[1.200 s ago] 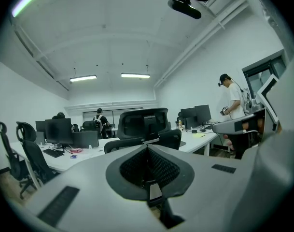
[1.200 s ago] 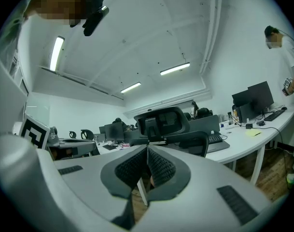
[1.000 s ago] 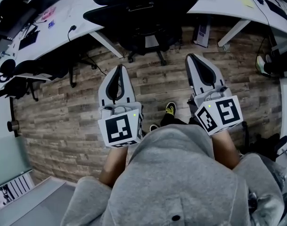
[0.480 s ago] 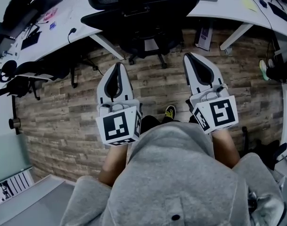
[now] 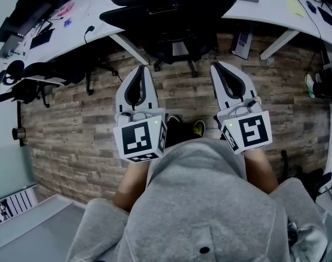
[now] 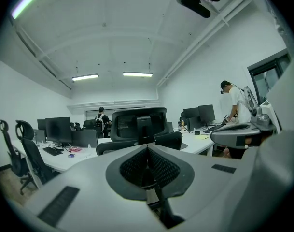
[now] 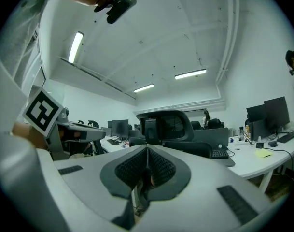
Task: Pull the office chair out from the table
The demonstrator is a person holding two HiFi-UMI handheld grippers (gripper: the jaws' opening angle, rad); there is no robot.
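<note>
The black office chair (image 5: pixel 166 15) is tucked under the white table (image 5: pixel 95 23) at the top of the head view, its back toward me. Both grippers are held side by side over the wooden floor, short of the chair and touching nothing. My left gripper (image 5: pixel 144 68) points at the chair's left side, jaws shut and empty. My right gripper (image 5: pixel 216 65) points at its right side, also shut and empty. In the left gripper view the mesh headrest (image 6: pixel 139 124) rises just beyond my left gripper (image 6: pixel 147 146). The right gripper view shows the chair's back (image 7: pixel 166 124) ahead of my right gripper (image 7: pixel 147 148).
A white desk leg (image 5: pixel 130 49) slants beside the chair's wheeled base (image 5: pixel 174 56). A second black chair (image 5: pixel 40 81) stands at the left. A computer tower (image 5: pixel 243 40) sits under the table on the right. My shoe (image 5: pixel 198 127) is between the grippers. A person (image 6: pixel 233 100) stands at a far desk.
Both grippers have drawn a little nearer to the chair's base. The right gripper's marker cube has rolled slightly. My feet have shifted between the grippers.
</note>
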